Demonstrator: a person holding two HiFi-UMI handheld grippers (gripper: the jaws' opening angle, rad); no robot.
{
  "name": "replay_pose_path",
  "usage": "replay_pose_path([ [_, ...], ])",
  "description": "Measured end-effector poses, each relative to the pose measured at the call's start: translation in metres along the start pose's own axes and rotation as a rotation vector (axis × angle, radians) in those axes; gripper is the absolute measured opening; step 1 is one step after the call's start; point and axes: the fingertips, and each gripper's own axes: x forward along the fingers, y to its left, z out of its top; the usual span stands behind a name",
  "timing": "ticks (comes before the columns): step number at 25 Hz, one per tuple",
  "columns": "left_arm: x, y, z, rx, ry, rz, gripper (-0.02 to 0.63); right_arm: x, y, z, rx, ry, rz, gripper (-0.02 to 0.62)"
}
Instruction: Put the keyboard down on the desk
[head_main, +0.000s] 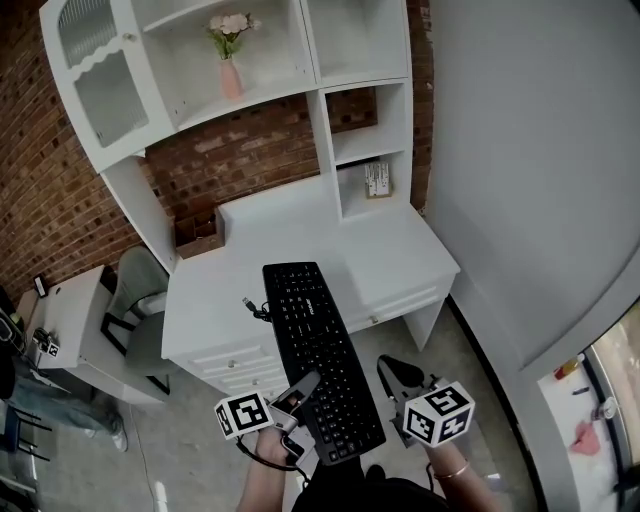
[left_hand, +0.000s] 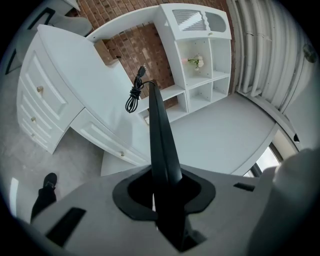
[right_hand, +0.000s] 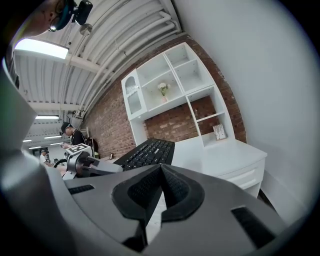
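A black keyboard (head_main: 322, 352) hangs in the air above the front edge of the white desk (head_main: 405, 255), long side pointing away from me. My left gripper (head_main: 299, 389) is shut on its near left edge. In the left gripper view the keyboard (left_hand: 159, 135) shows edge-on between the jaws, and its coiled black cable (left_hand: 134, 95) dangles from the far end. My right gripper (head_main: 392, 372) hovers just right of the keyboard's near end, shut with nothing in it. In the right gripper view the pads (right_hand: 172, 187) touch each other, and the keyboard (right_hand: 148, 152) lies beyond to the left.
A white hutch (head_main: 330, 110) with shelves stands on the desk's back against a brick wall. It holds a pink vase with flowers (head_main: 230, 60) and a small card (head_main: 377, 180). A brown box (head_main: 198, 240) sits at the desk's back left. A grey chair (head_main: 145, 300) stands left.
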Motion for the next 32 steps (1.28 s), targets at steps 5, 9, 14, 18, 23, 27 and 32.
replay_pose_path([
  [5,0.035,0.021,0.042,-0.01,0.022,-0.001,0.081,0.049,-0.027,0.007,0.002,0.027,-0.032,0.006],
  [9,0.069,0.038,0.081,-0.006,0.045,-0.01,0.081,0.098,-0.048,0.009,0.022,0.06,-0.043,0.005],
  [14,0.109,0.063,0.132,-0.015,0.083,-0.008,0.081,0.158,-0.071,0.02,0.035,0.08,-0.068,0.005],
  [18,0.135,0.078,0.167,-0.027,0.11,-0.02,0.081,0.197,-0.088,0.033,0.041,0.082,-0.097,0.006],
  [23,0.161,0.092,0.2,-0.033,0.13,-0.027,0.081,0.228,-0.104,0.046,0.041,0.078,-0.136,0.006],
  [27,0.182,0.106,0.217,-0.047,0.14,-0.019,0.081,0.243,-0.118,0.05,0.046,0.084,-0.158,0.005],
  [32,0.212,0.123,0.232,-0.059,0.149,-0.003,0.081,0.262,-0.141,0.054,0.049,0.096,-0.165,0.005],
])
